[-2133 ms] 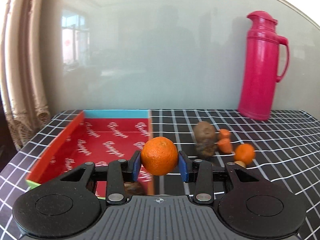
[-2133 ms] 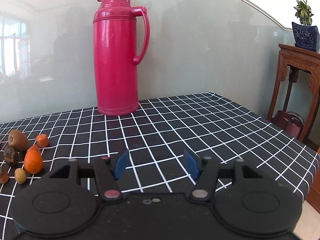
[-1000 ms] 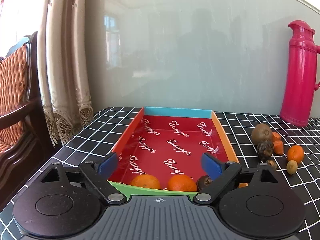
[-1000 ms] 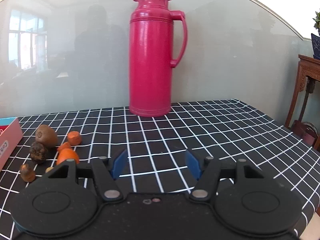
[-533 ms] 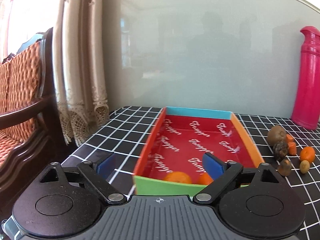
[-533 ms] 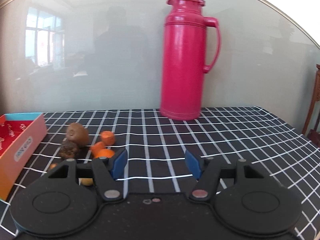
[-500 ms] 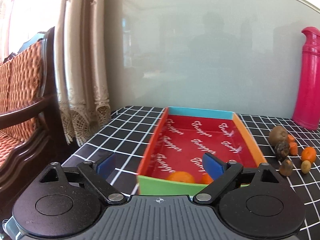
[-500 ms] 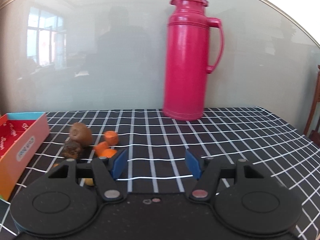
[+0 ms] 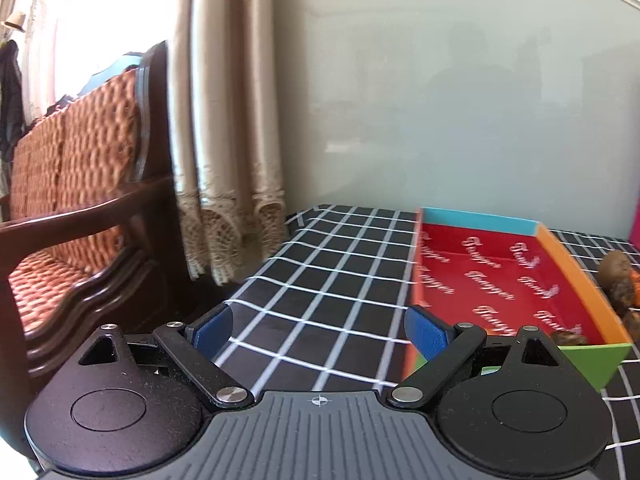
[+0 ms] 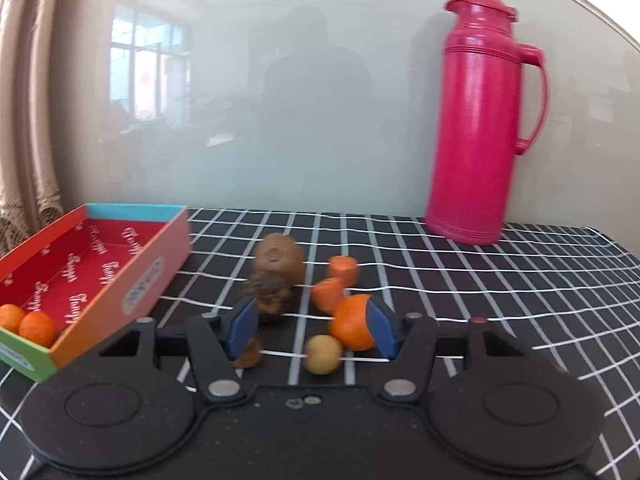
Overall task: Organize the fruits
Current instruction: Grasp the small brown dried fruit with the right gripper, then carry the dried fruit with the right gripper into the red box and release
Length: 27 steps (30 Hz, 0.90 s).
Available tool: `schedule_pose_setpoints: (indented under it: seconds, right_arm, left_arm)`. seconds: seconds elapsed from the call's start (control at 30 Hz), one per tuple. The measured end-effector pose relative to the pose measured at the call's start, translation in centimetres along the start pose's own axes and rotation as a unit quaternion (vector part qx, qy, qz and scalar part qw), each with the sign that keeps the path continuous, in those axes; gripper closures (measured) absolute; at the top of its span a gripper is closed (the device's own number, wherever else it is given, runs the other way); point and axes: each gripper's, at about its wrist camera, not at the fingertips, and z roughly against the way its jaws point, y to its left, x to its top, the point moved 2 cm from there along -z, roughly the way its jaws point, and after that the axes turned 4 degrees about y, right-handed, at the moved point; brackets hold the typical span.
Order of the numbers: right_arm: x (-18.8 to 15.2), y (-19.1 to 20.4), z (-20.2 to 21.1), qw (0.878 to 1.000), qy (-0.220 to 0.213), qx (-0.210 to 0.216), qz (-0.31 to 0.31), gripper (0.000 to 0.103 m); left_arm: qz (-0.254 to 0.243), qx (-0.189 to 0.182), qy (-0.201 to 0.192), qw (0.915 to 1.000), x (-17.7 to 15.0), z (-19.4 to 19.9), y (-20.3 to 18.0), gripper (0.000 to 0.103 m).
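Since earlier, our right gripper [image 10: 310, 326] swung toward loose fruit, jaws narrowing but spread, empty; orange [image 10: 352, 322] just ahead, touching right pad. Left gripper [image 9: 318, 330] spread, empty.

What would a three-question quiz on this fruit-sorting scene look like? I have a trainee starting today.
1. True or false: the left gripper holds an orange.
2. How many oranges lie in the box? A) none B) two C) four
3. Fill in: the tall container standing by the wall is a pink ____.

Key:
1. False. It is open and empty above the tablecloth.
2. B. Two oranges sit at the box's near end.
3. Thermos.
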Motion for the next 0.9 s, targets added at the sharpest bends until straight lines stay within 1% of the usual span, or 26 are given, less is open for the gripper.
schedule_pose_setpoints:
  seconds: [0.1,0.23,0.33,0.43,0.57,0.7,0.8,0.9]
  right_arm:
    - [0.0,1.3,-0.7,1.000,0.012,0.010,0.006,0.060]
    - [-0.2,2.8,-1.7,0.999,0.027,0.016,0.007,0.061]
    - [-0.3,3.6,-2.5,0.999,0.042,0.018,0.008,0.061]
    - [-0.5,4.1,-3.2,0.998,0.055,0.013,0.012,0.063]
    - [-0.9,4.1,-4.3,0.996,0.086,0.010,0.004,0.074]
    - [-0.8,4.0,-4.2,0.996,0.087,0.011,-0.005,0.075]
    - [-0.5,4.2,-3.6,0.997,0.072,0.007,0.000,0.075]
    - [-0.2,4.6,-3.3,0.998,0.068,0.010,0.002,0.075]
  left_arm:
    - [0.005,0.013,0.006,0.9999,-0.2,-0.4,1.7,0.011]
    - [0.014,0.027,0.009,0.9995,-0.6,-0.5,3.6,0.011]
    - [0.019,0.032,0.013,0.9992,-0.8,-0.8,4.7,0.011]
    - [0.022,0.034,0.013,0.9991,-0.9,-0.9,5.3,0.011]
    - [0.026,0.035,0.012,0.9990,-1.0,-0.8,6.0,0.011]
    - [0.032,0.037,0.012,0.9987,-1.0,-0.8,6.7,0.011]
    - [0.036,0.038,0.013,0.9985,-1.0,-0.8,7.2,0.011]
    - [0.036,0.040,0.014,0.9985,-1.1,-0.7,7.5,0.011]
